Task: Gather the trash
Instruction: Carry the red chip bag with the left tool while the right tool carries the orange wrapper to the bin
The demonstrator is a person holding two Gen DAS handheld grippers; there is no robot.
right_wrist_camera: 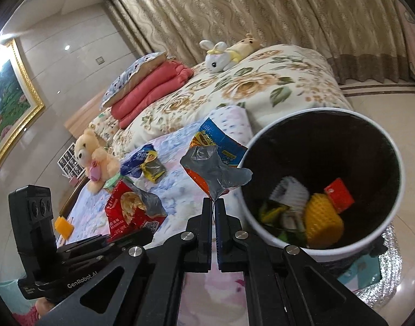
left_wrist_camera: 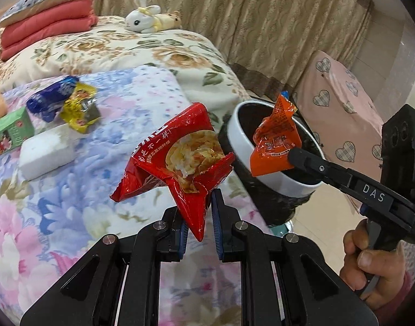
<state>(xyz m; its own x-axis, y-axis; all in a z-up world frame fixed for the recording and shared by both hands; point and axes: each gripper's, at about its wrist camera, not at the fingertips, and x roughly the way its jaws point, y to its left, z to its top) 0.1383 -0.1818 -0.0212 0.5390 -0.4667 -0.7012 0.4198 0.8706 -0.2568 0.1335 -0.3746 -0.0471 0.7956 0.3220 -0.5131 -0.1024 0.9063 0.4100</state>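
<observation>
We hold two pieces of trash at once. Our left gripper point(left_wrist_camera: 199, 217) is clamped on the lower corner of a red snack bag point(left_wrist_camera: 177, 160), crinkled glossy film with its mouth torn open, hanging over the edge of the bed point(left_wrist_camera: 71, 190). Our right gripper point(right_wrist_camera: 214, 203) pinches the thin tail of an orange wrapper point(right_wrist_camera: 215, 174), silver-lined and crumpled, right at the rim of the bin point(right_wrist_camera: 261, 217).

To do the drop well, we judge each packet should hang clear inside the round white rim before its jaws part, since light film tends to cling and flutter; the orange one goes first, being nearest.

The bin is a smooth cylinder with a dark lining, already holding a ribbed yellow piece, a red box and a white wrapper. On the soft floral quilt more trash remains: a blue packet point(left_wrist_camera: 49, 97), a yellow wrapper point(left_wrist_camera: 79, 108), a green carton point(left_wrist_camera: 11, 130).
</observation>
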